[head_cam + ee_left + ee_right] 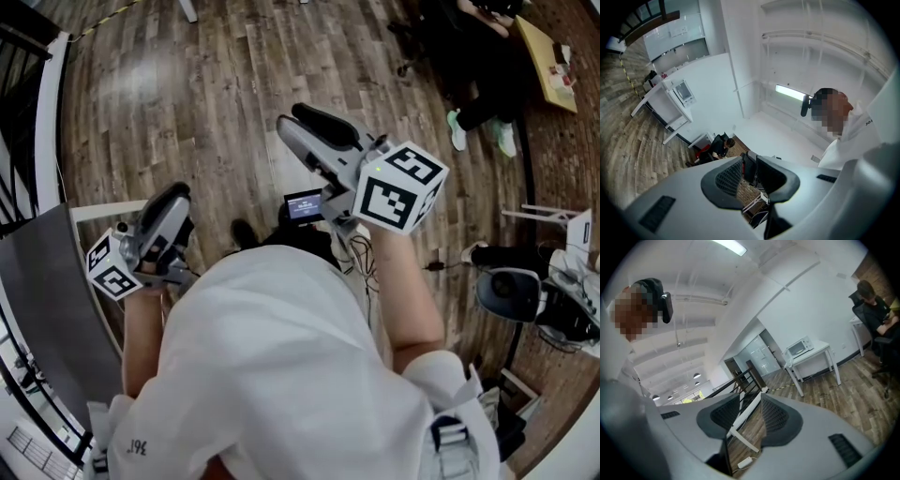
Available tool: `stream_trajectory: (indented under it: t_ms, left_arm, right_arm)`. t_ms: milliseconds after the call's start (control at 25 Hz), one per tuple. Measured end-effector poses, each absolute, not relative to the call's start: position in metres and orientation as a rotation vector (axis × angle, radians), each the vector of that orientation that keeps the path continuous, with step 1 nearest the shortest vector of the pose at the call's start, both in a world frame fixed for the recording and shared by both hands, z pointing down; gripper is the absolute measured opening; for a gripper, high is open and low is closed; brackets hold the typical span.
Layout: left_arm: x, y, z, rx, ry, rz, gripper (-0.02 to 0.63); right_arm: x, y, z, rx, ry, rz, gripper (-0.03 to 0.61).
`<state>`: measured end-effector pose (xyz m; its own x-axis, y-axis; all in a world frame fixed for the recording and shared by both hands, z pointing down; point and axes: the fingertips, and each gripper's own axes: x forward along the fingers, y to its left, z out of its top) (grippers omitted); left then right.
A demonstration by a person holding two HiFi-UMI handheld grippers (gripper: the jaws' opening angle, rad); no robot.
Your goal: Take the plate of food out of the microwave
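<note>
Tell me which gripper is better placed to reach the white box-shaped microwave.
Probably right: the white box-shaped microwave looks larger past the right gripper than past the left gripper. Both are open and empty.

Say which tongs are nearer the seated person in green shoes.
Right. In the head view the right tongs are mid-frame, the seated person at top right; the left tongs lie farther away, lower left.

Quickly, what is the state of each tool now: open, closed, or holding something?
Left tool: open, nothing between its jaws.
Right tool: open, nothing between its jaws.
</note>
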<state>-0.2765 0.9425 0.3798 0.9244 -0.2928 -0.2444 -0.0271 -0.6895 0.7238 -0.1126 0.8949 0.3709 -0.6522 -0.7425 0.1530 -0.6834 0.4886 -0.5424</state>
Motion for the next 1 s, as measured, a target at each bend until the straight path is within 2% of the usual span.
stream_trajectory:
  t_ms: [160,400,440,560,760,800,840,1000]
  left_arm:
    - [-0.272,0.949,0.391,2.347,-0.199,-0.330,0.098]
    - [-0.273,0.958,0.416,2.459,-0.185,-0.044,0.098]
    - [-0.274,0.958,0.417,2.464,-0.187,-0.047,0.098]
    - [-0.274,0.957,0.410,2.465,-0.190,-0.148,0.098]
    - [-0.271,0.954,0.404,2.381,-0.231,-0.322,0.089]
    - [-0.270,0.954,0.406,2.360,-0.238,-0.332,0.038]
    - [-0.268,0.954,0.406,2.342,-0.242,-0.345,0.024]
    - [-0.268,0.946,0.402,2.332,-0.250,-0.377,0.022]
  right_arm:
    - [-0.129,0.900,0.382,-1.207,2.766,-0.907,0.121]
    - [-0.138,0.909,0.388,-1.264,2.933,-0.672,0.121]
    - [-0.138,0.909,0.389,-1.278,2.906,-0.679,0.119]
    - [-0.129,0.905,0.398,-1.389,2.823,-0.707,0.002]
    - [-0.119,0.908,0.412,-1.449,2.718,-0.812,0.002]
    - [-0.115,0.909,0.414,-1.460,2.702,-0.822,0.002]
    - [-0.112,0.909,0.415,-1.471,2.690,-0.829,0.002]
    - [-0.105,0.907,0.415,-1.501,2.677,-0.823,0.002]
